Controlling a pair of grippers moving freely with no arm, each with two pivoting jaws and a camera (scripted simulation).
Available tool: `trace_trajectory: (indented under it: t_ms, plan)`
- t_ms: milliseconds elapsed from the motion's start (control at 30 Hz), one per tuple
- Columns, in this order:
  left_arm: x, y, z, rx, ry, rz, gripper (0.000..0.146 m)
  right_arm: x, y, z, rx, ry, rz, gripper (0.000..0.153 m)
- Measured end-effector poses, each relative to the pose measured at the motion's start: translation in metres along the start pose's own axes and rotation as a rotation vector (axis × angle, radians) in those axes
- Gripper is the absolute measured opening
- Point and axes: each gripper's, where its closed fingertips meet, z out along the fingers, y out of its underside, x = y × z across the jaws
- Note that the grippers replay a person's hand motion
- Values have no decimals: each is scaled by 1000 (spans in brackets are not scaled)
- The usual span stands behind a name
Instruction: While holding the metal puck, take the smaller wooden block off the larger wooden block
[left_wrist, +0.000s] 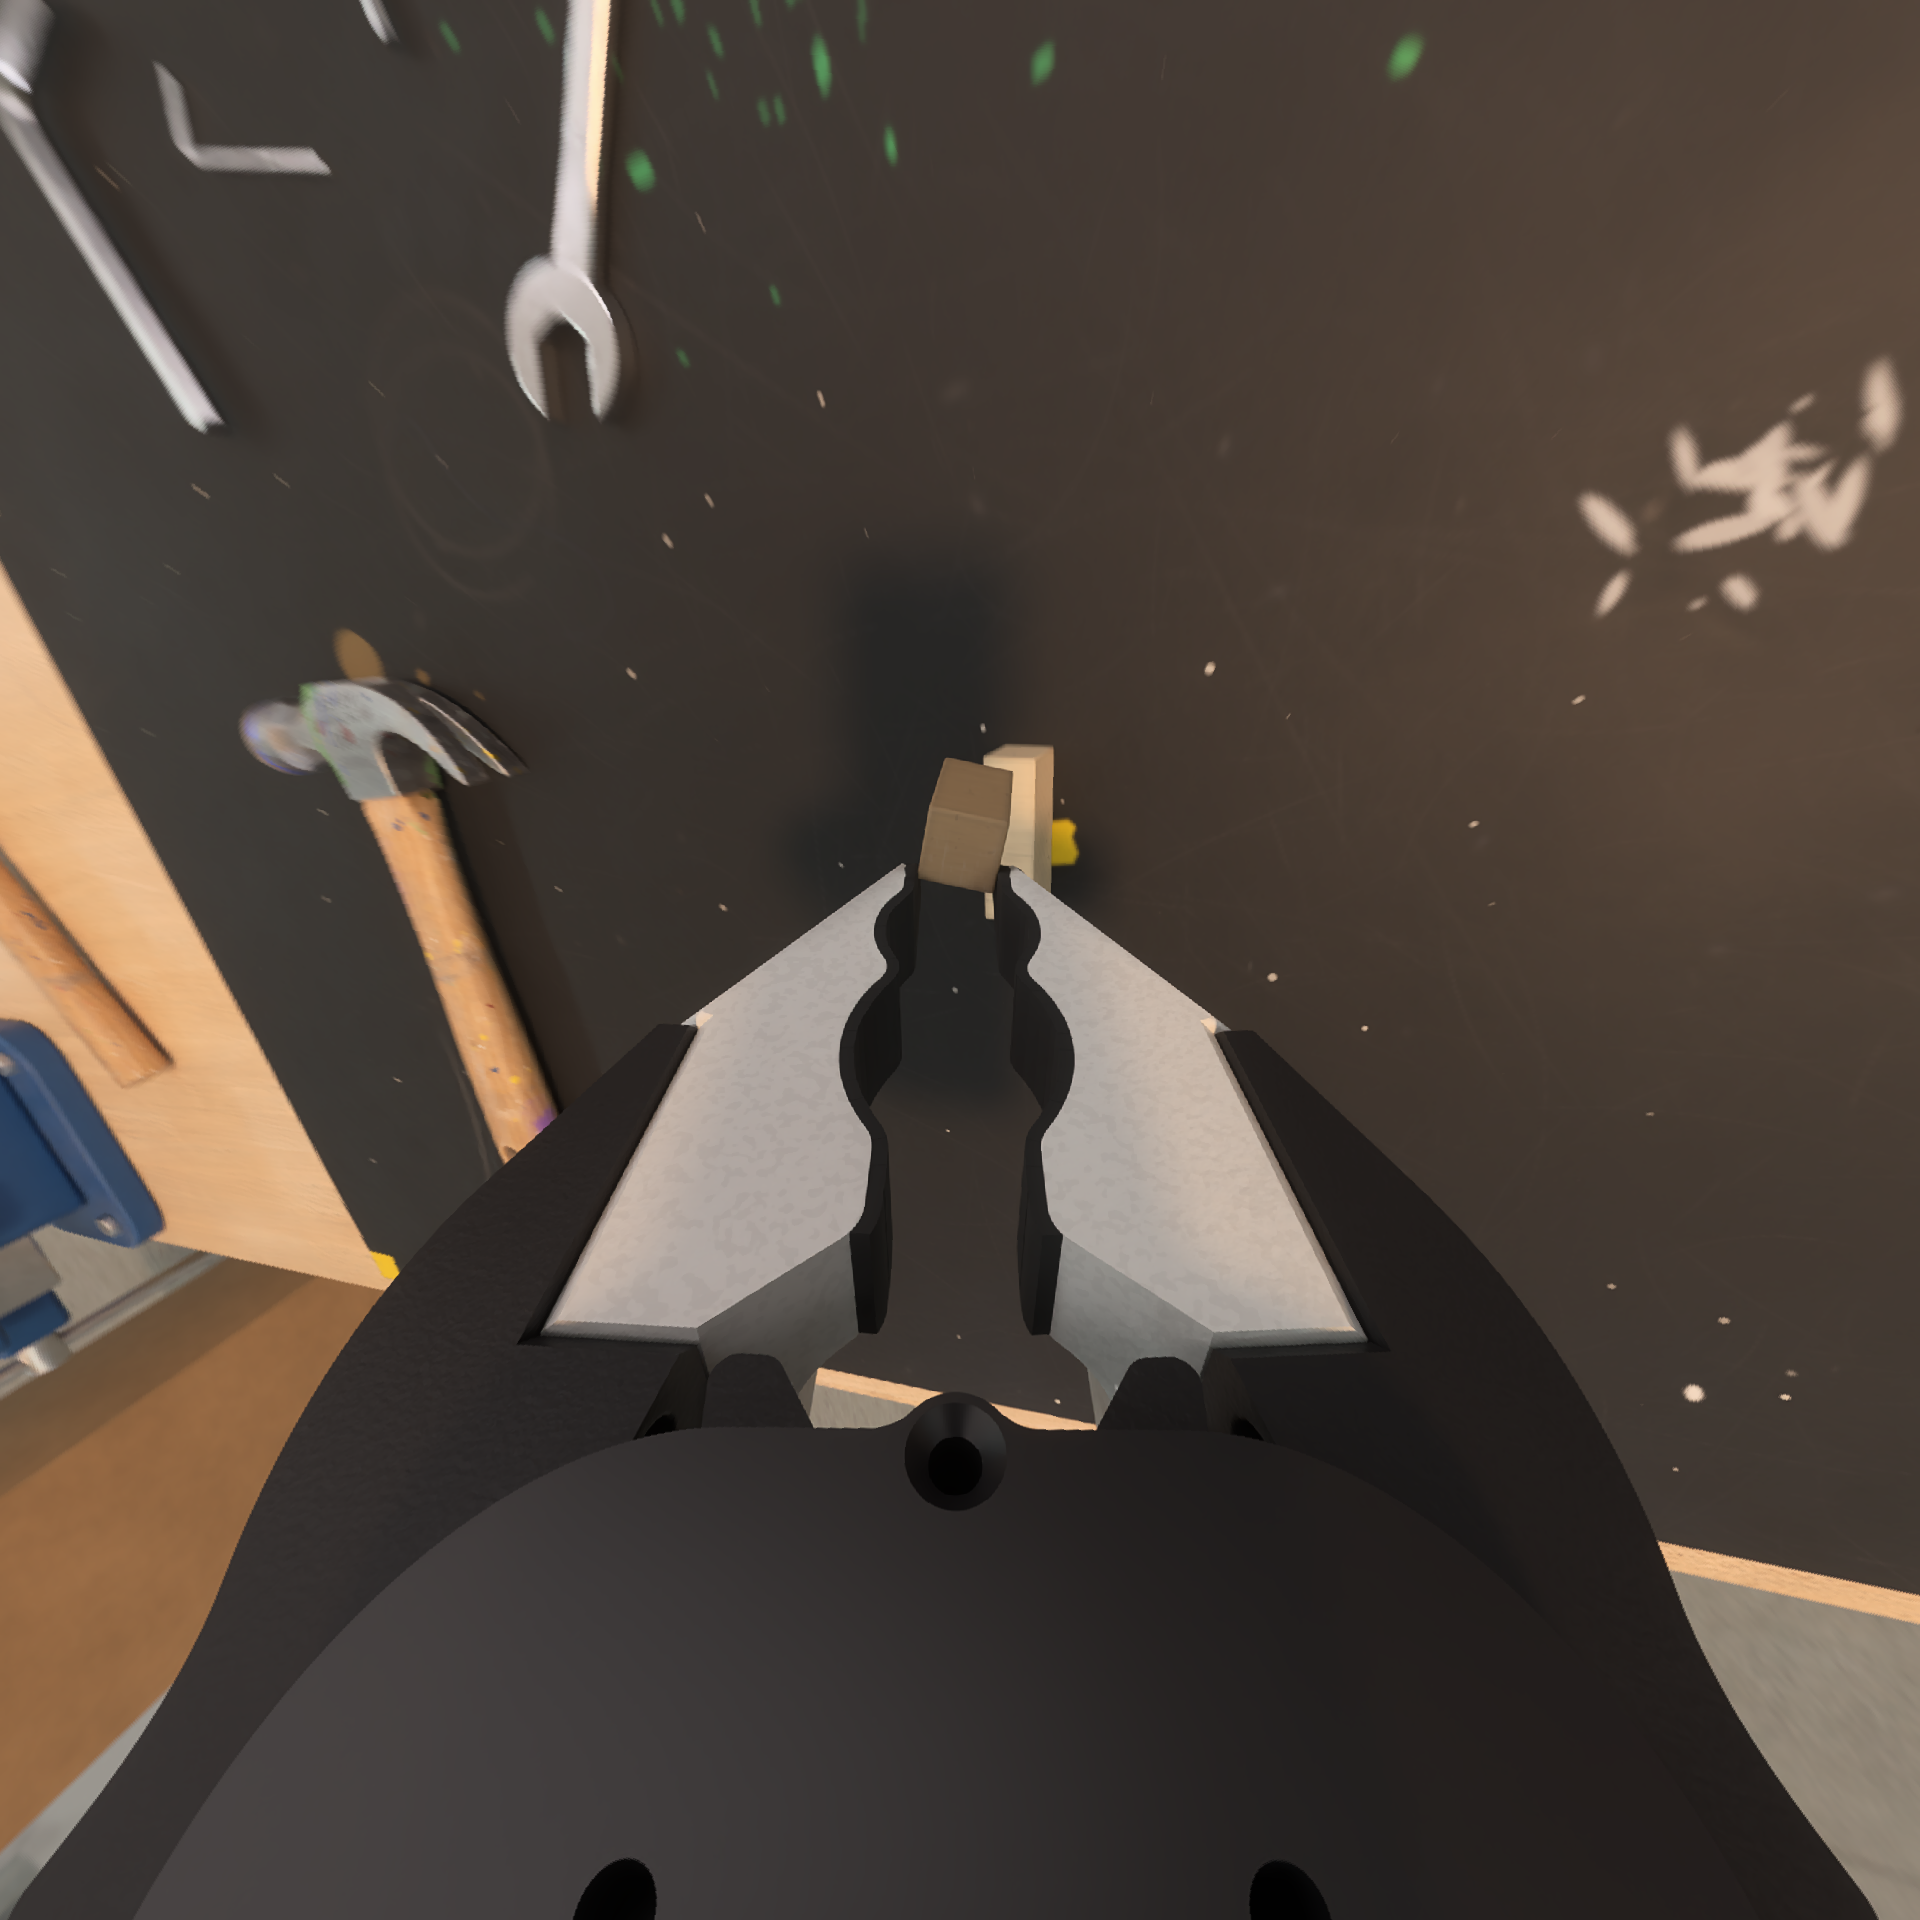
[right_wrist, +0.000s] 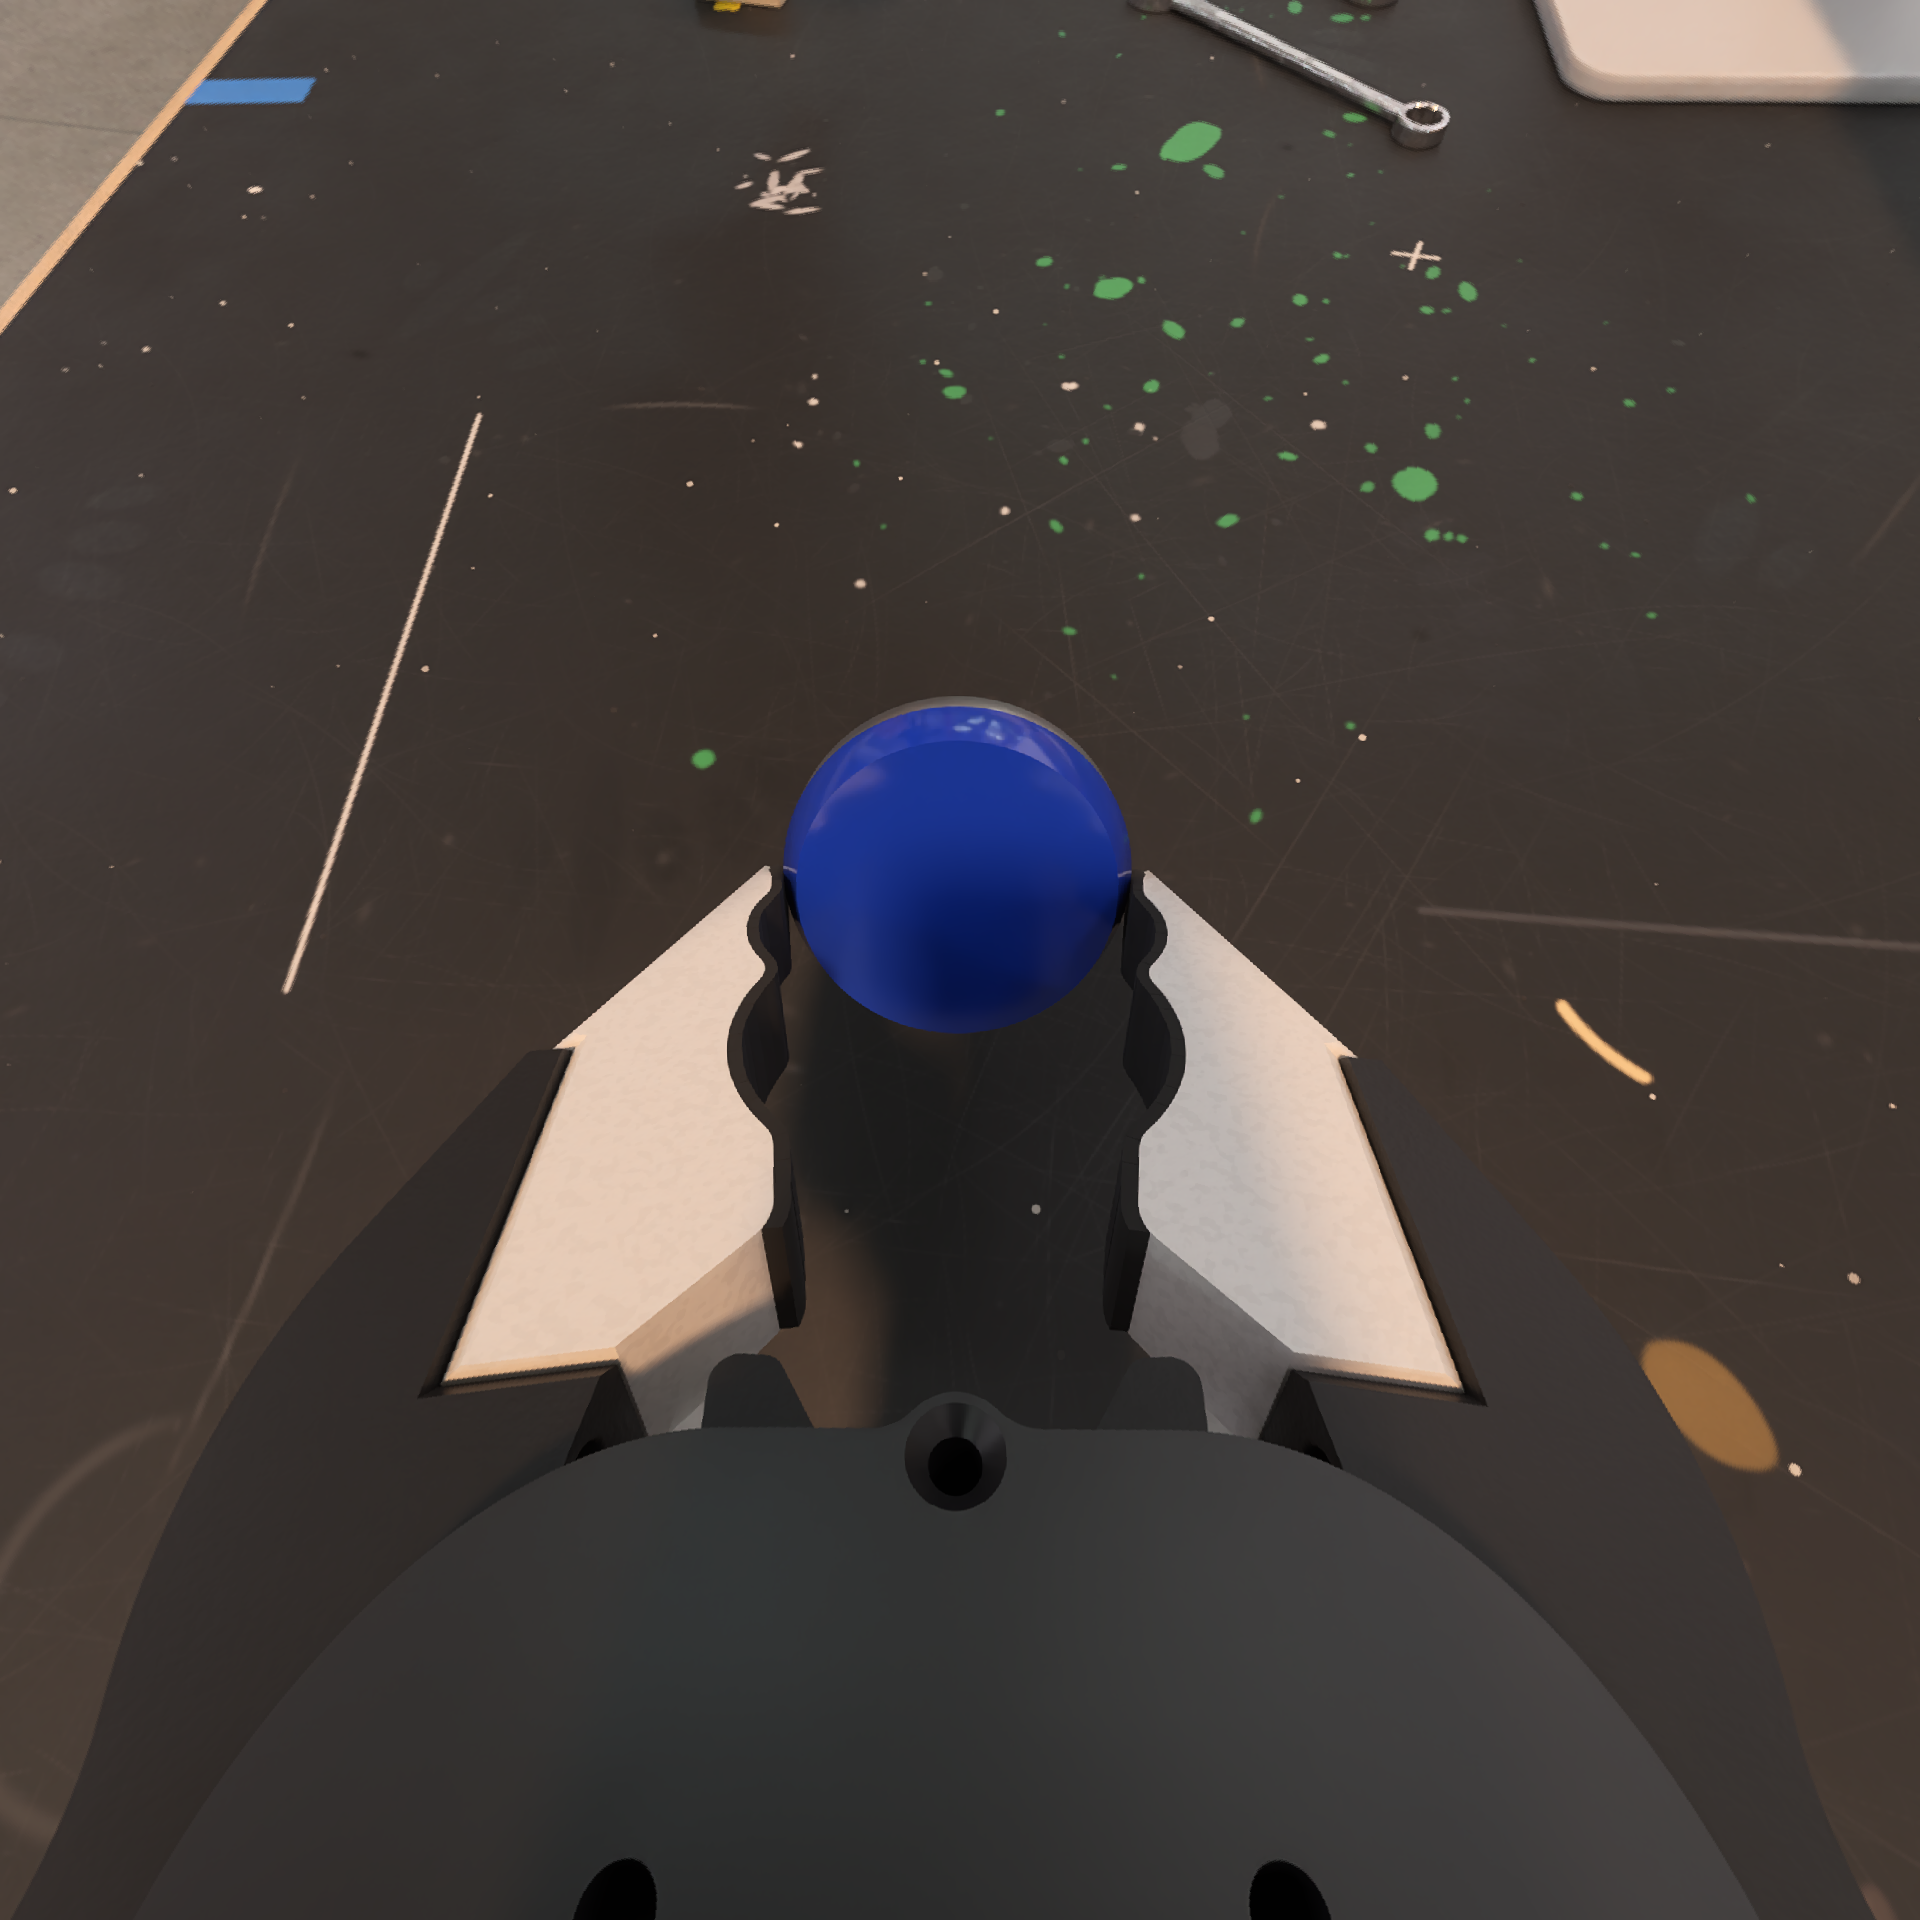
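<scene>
In the left wrist view my left gripper (left_wrist: 961, 881) has its jaws close together, shut on the smaller wooden block (left_wrist: 966, 826), a brown cube that sits tilted at the fingertips. Just behind it, to the right, stands the larger, pale wooden block (left_wrist: 1031, 800), with a small yellow piece (left_wrist: 1062, 842) at its far side. I cannot tell whether the two blocks touch. In the right wrist view my right gripper (right_wrist: 956, 894) is shut on the metal puck (right_wrist: 956, 873), a round blue disc with a grey rim, held above the dark table.
A hammer (left_wrist: 436, 894), an open-end wrench (left_wrist: 571, 312), a long metal tool (left_wrist: 104, 260) and a bent key (left_wrist: 229, 140) lie on the left of the dark mat. A blue vise (left_wrist: 52, 1164) stands at the left edge. A ring wrench (right_wrist: 1320, 73) and a white tray (right_wrist: 1745, 52) lie far ahead.
</scene>
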Motion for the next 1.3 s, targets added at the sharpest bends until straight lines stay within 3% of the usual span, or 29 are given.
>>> trace_trajectory:
  t_ms: [333, 533, 667, 933, 1300]
  plan:
    - [16, -85, -117, 395, -114, 170, 14, 2, 0, 0, 8, -1, 6, 65]
    - [58, -148, -199, 627, -152, 352, 14, 4, 0, 0, 9, 1, 9, 65]
    - [94, -181, -229, 703, -164, 485, 14, 5, -1, -2, 12, 3, 8, 65]
    - [187, -233, -267, 861, -83, 742, 14, 9, -1, -6, 16, 9, 10, 65]
    - [272, -254, -223, 832, 27, 982, 14, 12, -1, -7, 5, 12, 2, 65]
